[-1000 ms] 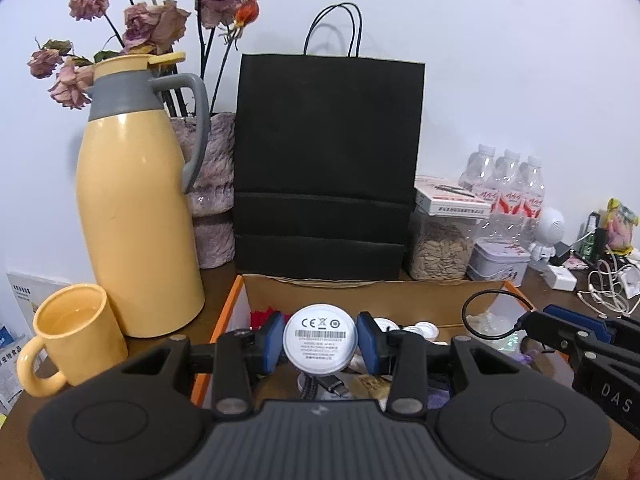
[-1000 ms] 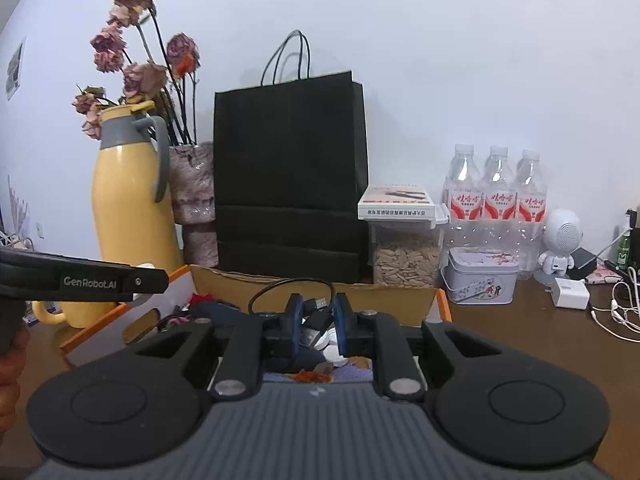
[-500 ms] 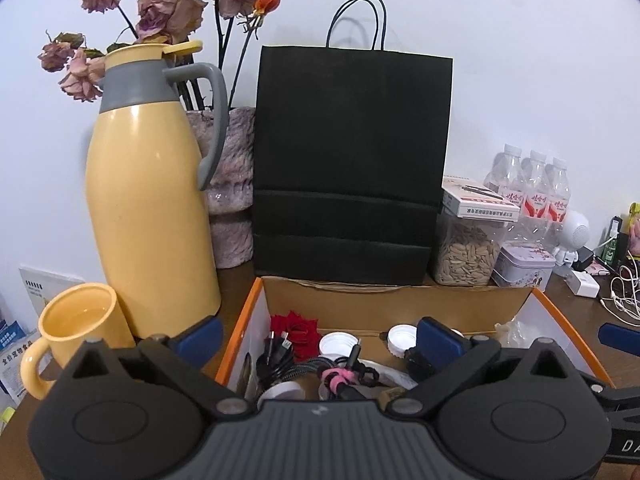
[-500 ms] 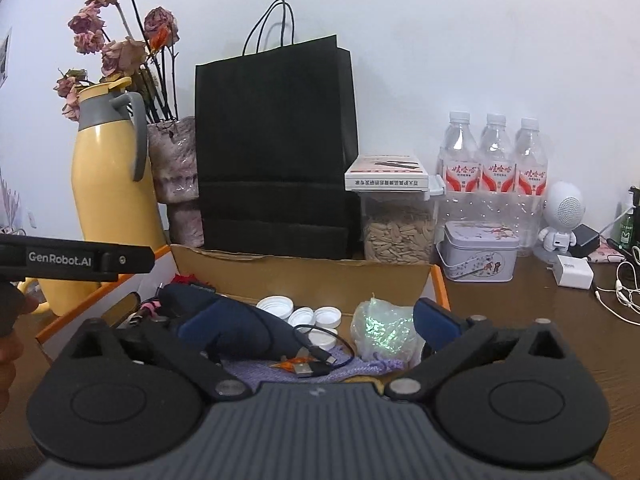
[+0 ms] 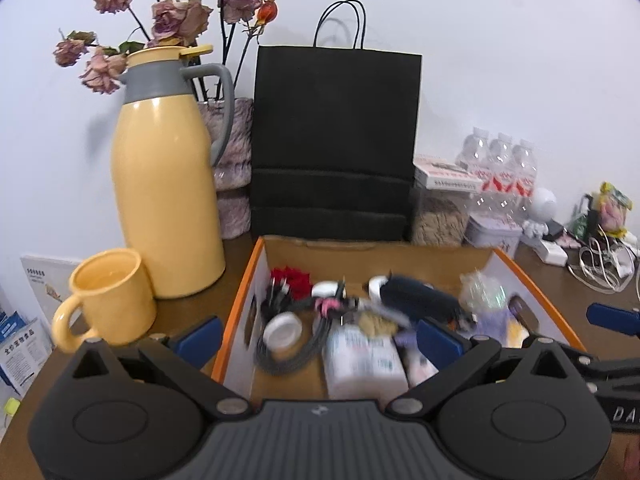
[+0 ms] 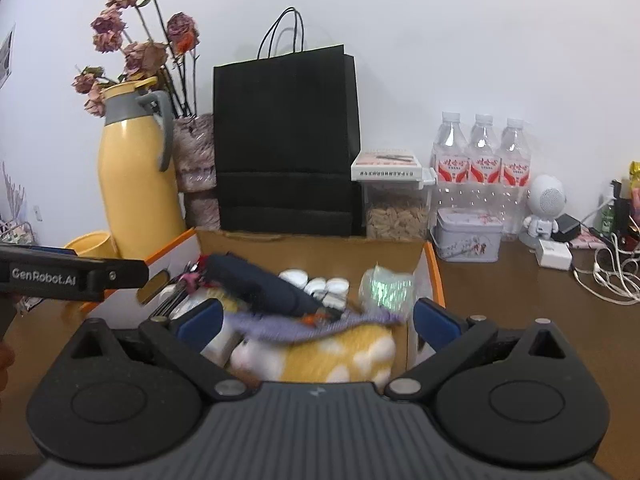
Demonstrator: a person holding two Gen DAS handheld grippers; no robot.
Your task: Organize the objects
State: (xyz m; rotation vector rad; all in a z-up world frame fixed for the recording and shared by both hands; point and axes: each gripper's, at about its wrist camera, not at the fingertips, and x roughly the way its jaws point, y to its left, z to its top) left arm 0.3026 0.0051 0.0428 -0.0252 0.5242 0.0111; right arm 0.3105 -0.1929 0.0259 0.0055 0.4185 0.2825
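While both tools are being held spread wide w/ nothing clamped, the cardboard box [image 5: 256, 276] of odds & ends is being framed dead centre, just ahead of each. Left gripper [image 5: 318, 338] is being hovered over the box's lower-left part, nearest the white bottle [image 5: 362, 358] & grey cable coil [image 5: 288, 356]. Right gripper [image 6: 316, 320] is being poised at lower centre of its view, over the yellow spotted item [image 6: 340, 356]; the dark blue case [image 6: 256, 286], long axis slanting upper left to lower right, is being seen just beyond — judged nearer the right tool, approx.
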